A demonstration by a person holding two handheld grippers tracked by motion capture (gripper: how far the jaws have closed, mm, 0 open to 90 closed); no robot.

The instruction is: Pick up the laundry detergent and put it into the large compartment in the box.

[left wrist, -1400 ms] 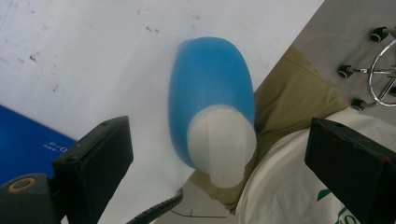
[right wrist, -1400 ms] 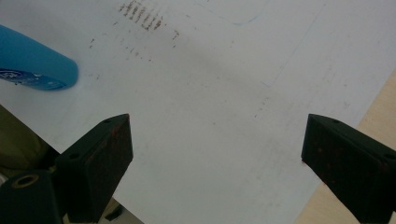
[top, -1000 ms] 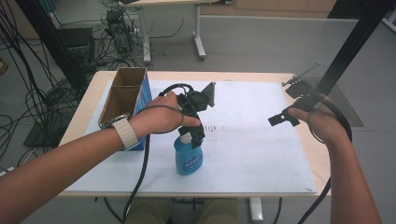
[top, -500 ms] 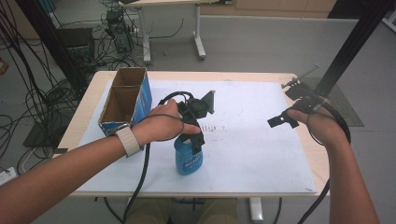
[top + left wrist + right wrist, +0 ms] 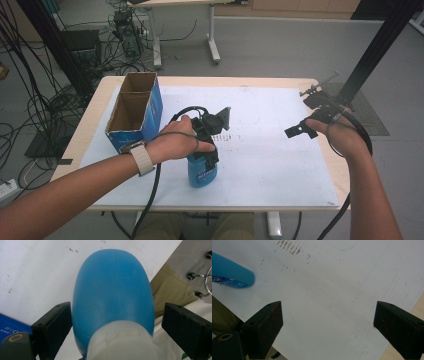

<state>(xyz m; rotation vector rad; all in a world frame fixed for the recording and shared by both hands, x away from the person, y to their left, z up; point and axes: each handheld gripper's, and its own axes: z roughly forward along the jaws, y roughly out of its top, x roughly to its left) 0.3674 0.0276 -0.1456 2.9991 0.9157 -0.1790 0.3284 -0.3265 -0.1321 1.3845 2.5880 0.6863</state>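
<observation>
Your left claw [image 5: 209, 159] sits right over the blue bottle [image 5: 202, 172], which stands upright on the white sheet [image 5: 270, 165] near the front edge of the desk [image 5: 327, 150]. In the left gripper view the bottle [image 5: 112, 292] runs straight away from the claw along its line of sight, white neck [image 5: 122, 342] nearest the camera and blue body beyond, so the long axis is in line with the reach and the jaws straddle the top end. The jaws have just been closing, with the bottle between them: the left pad looks to be at the bottle's side, while the other pad stands clear of it with a gap. So the claw is open around the bottle, not gripping yet. The coming move likely turns on this: the neck is centred a little toward one jaw, so closing should bring that pad on first and may nudge the bottle sideways.

Your right claw [image 5: 300, 131] hangs well apart, off to the far right over the sheet, jaws wide and empty; in the right gripper view the bottle [image 5: 232, 273] lies far off to its upper left. The left hand [image 5: 175, 145] is plainly the nearer one.

A cardboard box [image 5: 135, 110] stands to the left of the left claw, beyond your wrist, clear of the bottle. Nothing stands between the jaws and the bottle.
</observation>
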